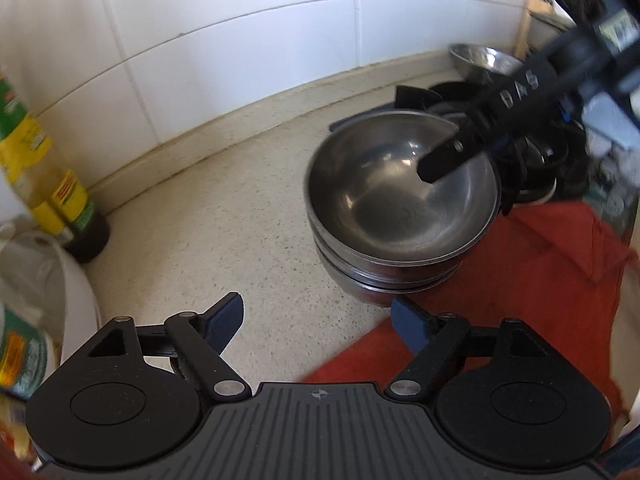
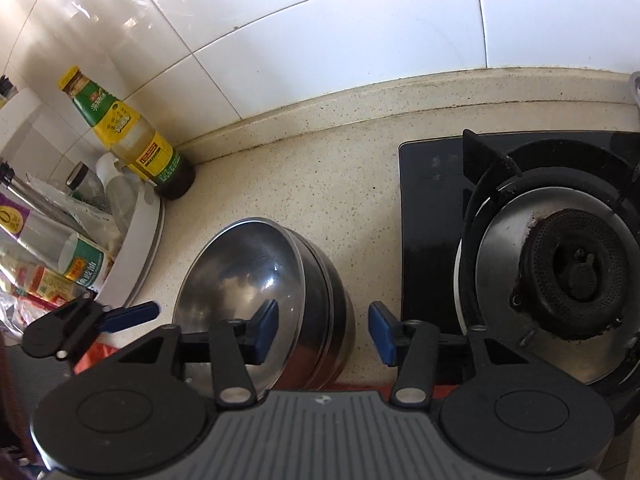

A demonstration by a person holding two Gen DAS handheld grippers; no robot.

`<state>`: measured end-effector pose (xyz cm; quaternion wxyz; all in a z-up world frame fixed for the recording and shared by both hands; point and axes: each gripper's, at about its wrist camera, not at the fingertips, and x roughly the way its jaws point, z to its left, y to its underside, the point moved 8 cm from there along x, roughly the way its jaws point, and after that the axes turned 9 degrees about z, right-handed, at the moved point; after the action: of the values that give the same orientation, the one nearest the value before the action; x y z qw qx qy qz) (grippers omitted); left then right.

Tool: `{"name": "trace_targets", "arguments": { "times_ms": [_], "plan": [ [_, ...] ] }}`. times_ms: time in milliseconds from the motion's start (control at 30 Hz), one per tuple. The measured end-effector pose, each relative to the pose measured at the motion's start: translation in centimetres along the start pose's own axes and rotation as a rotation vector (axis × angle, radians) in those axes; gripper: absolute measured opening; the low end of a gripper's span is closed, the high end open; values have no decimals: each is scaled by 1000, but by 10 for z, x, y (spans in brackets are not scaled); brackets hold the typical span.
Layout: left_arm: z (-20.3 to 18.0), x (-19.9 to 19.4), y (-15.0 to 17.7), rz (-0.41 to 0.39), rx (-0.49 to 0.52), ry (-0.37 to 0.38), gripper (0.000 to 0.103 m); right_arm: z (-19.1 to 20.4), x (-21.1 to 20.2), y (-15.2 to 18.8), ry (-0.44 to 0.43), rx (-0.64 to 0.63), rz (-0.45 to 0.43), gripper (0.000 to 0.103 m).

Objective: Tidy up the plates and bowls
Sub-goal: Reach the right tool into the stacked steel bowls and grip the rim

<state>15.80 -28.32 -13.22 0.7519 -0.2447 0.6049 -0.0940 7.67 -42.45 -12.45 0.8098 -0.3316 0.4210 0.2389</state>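
Observation:
A stack of steel bowls (image 1: 402,204) stands on the speckled counter, partly on a red cloth (image 1: 516,288). It also shows in the right wrist view (image 2: 256,276). My left gripper (image 1: 318,320) is open and empty, just short of the stack. My right gripper (image 2: 323,330) is open with its jaws astride the right rim of the top bowl, one finger (image 1: 444,158) inside the bowl. Another steel bowl (image 1: 480,58) sits farther back by the wall.
A green-and-yellow sauce bottle (image 2: 128,132) stands in the corner by the tiled wall. A white tub (image 2: 138,248) with packets and bottles sits at the left. A gas stove burner (image 2: 568,264) lies right of the bowls.

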Motion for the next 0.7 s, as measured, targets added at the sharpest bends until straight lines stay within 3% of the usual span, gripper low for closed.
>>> {"name": "trace_targets", "arguments": {
  "times_ms": [200,533,700],
  "plan": [
    [-3,26,-8,8,143,18,95,-9,10,-4,-9,36,1,57],
    [-22,72,-22,31,424,13,96,-20,38,-18,-71,93,59,63],
    [-28,82,-34,-8,529,33,99,-20,39,-30,-63,75,51,64]
  ]
}}
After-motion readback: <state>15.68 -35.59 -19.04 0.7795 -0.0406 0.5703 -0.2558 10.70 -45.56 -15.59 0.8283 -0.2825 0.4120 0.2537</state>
